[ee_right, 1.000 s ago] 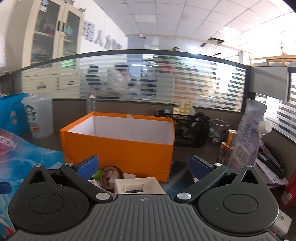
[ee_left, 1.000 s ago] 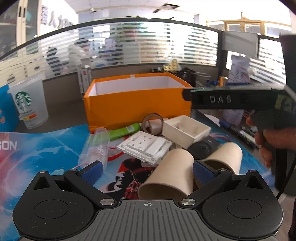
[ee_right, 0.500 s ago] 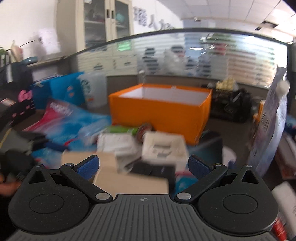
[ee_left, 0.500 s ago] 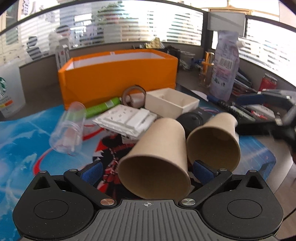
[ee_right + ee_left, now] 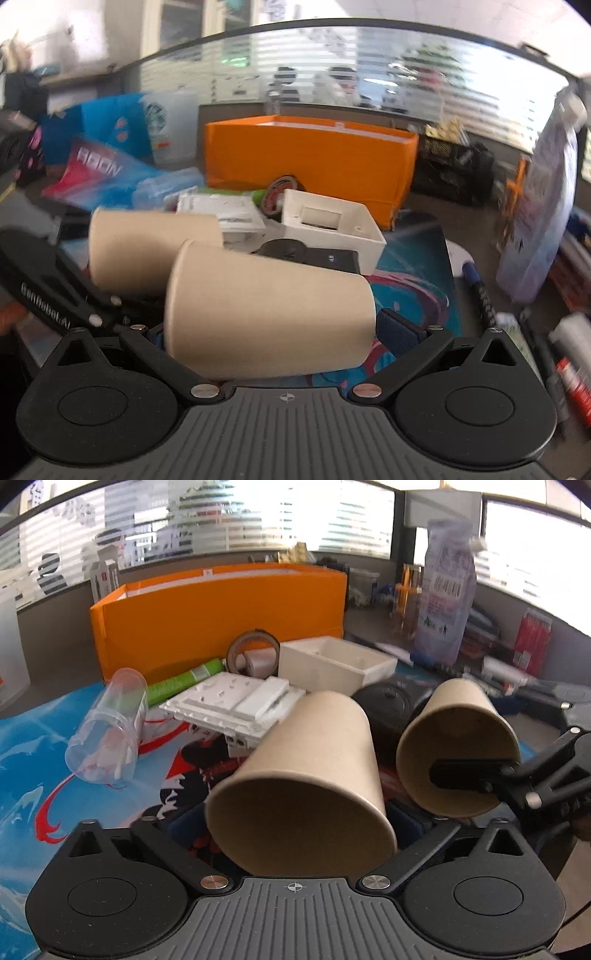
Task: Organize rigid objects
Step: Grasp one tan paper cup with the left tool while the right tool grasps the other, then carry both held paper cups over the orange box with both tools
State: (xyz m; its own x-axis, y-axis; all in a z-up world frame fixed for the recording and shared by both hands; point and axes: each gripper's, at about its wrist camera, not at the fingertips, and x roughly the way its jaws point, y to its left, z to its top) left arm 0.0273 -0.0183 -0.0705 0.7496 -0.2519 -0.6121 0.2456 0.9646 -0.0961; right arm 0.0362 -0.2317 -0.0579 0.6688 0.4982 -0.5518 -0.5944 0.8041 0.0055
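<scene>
Two brown paper cups, both on their sides on the blue printed mat (image 5: 33,738): near paper cup (image 5: 303,775) between the wide-open jaws of left gripper (image 5: 295,823), untouched; far paper cup (image 5: 266,314) between the wide-open jaws of right gripper (image 5: 277,332), contact unclear. Behind them: white switch plate (image 5: 236,701), white open box (image 5: 332,664), tape roll (image 5: 253,653), clear plastic cup (image 5: 107,727), orange box (image 5: 221,616) toward the mat's far edge.

The orange box (image 5: 221,616) is taken as the landmark. The left wrist view is set low over the bench, in front of the box, and is faced straight toward its long wall, very near to a lying paper cup (image 5: 306,786). The right wrist view is placed further to the right of it and is turned leftward, so the box (image 5: 310,155) is seen cornerwise. Both cups (image 5: 266,314) and the white tray (image 5: 332,225) are shared by the two views.
</scene>
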